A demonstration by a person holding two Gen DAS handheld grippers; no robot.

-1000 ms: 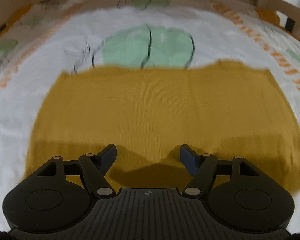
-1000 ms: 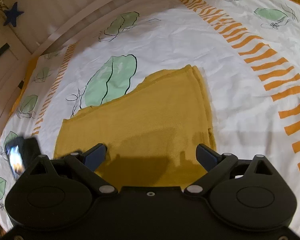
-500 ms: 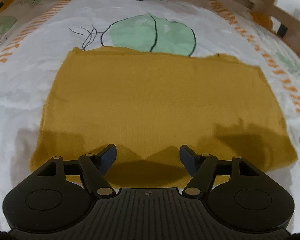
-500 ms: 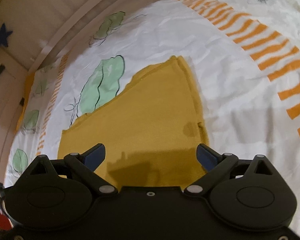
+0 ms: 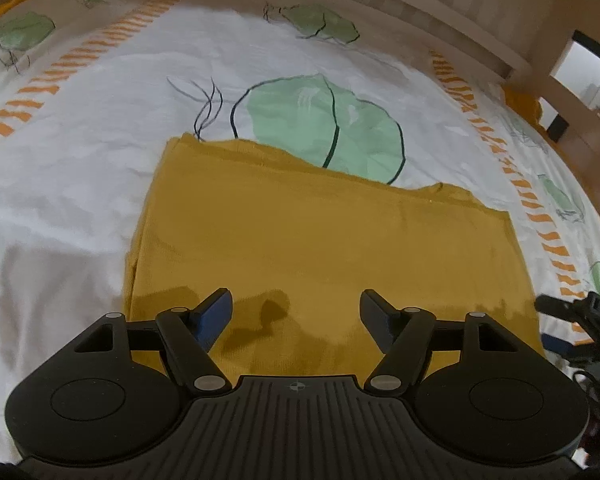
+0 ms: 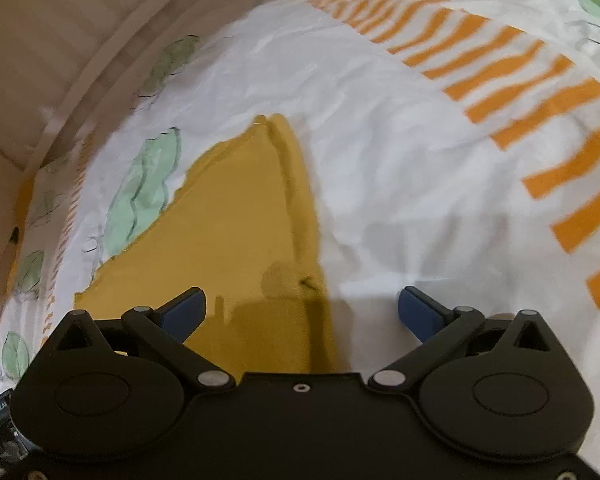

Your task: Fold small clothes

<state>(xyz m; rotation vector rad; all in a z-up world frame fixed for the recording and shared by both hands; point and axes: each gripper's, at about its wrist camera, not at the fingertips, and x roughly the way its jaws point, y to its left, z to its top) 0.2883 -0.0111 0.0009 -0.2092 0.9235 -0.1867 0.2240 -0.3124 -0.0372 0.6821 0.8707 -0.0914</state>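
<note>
Left wrist view has swung left across the mustard garment (image 5: 320,248); both grippers' jaws stay apart.

garment (image 5: 324,248) | mustard-yellow knit, folded to a rough rectangle | lies flat on the bed sheet (image 5: 100,160), layered edges showing along one side (image 6: 296,184) | far edge uneven, overlapping a green leaf print (image 5: 324,124)

yellow garment (image 5: 324,248) near edge hidden behind gripper body, orange stripes (image 6: 500,76) motion-blurred
</note>
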